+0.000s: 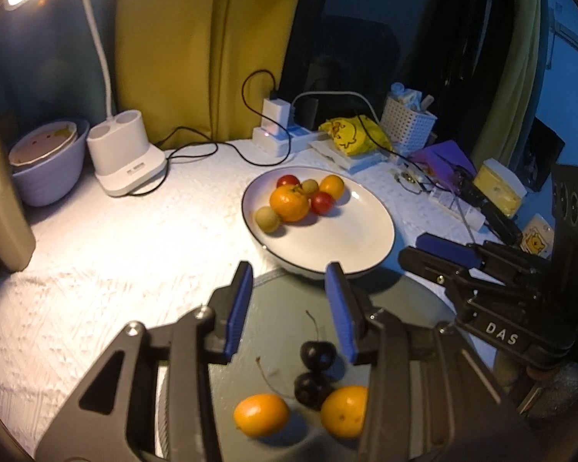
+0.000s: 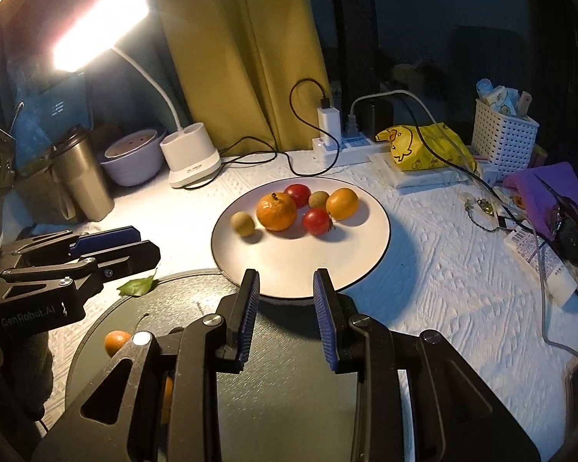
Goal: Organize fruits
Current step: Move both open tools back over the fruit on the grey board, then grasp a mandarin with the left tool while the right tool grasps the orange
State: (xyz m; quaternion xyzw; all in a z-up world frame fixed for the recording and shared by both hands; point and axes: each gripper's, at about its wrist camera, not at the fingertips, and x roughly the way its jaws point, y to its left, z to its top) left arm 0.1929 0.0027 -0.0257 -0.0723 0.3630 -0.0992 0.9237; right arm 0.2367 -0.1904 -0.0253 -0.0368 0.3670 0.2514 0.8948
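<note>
A white dark-rimmed plate [image 1: 366, 238] [image 2: 346, 254] holds a mandarin [image 1: 289, 203] [image 2: 276, 211], two red fruits, an orange kumquat [image 1: 332, 186] and two small tan-green fruits. Nearer me lies a dark round plate [image 1: 281, 308] [image 2: 289, 385] with two dark cherries [image 1: 318, 352], two kumquats [image 1: 261, 414] [image 2: 116, 340] and a green leaf [image 2: 136, 287] at its edge. My left gripper [image 1: 289, 273] [image 2: 135, 242] hovers open above the cherries, nothing between its pads. My right gripper [image 2: 286, 275] [image 1: 435, 250] hangs over the dark plate's far side, shut to its narrow gap and empty.
A white lamp base [image 1: 125, 158], a lavender bowl [image 1: 50, 169] and a steel tumbler [image 1: 0, 200] stand at the back left. A power strip [image 1: 285, 138] with cables, a yellow bag [image 1: 350, 134], a white basket [image 1: 408, 125] and small clutter crowd the back right.
</note>
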